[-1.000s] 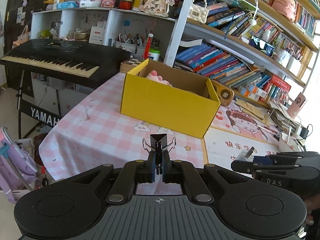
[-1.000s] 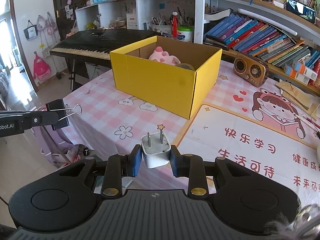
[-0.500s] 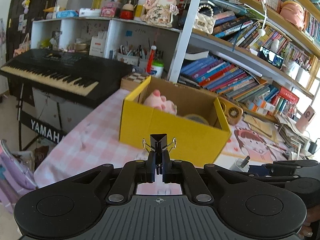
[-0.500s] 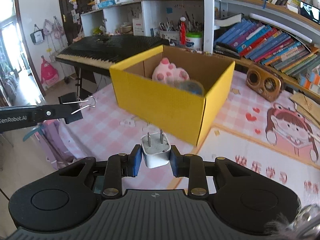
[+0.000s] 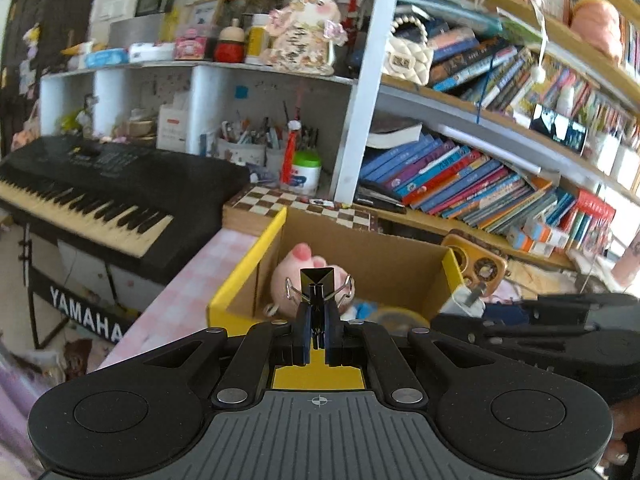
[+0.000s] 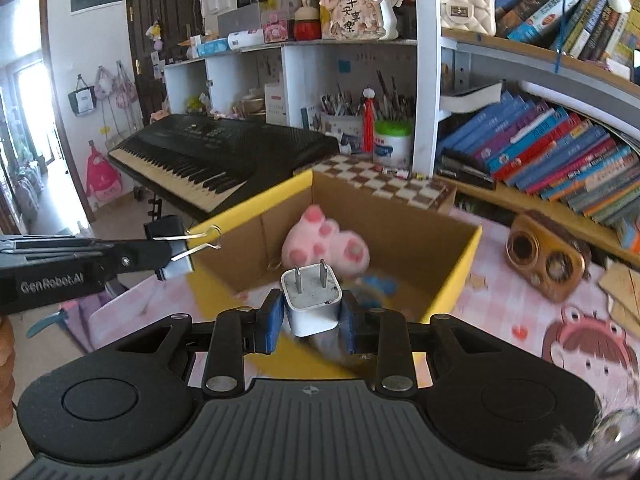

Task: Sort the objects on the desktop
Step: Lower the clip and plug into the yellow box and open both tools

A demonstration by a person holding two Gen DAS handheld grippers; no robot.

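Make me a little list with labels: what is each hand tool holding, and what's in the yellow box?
left gripper: shut on a black binder clip
right gripper: shut on a white plug charger, prongs pointing up
yellow box: open cardboard box on the pink checked tablecloth
inside the box: a pink plush paw toy; something blue, too blurred to name
behind the box: a wooden chessboard

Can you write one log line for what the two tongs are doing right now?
left tongs: shut on binder clip | right tongs: shut on white charger plug | both near yellow box | nothing dropped in yet
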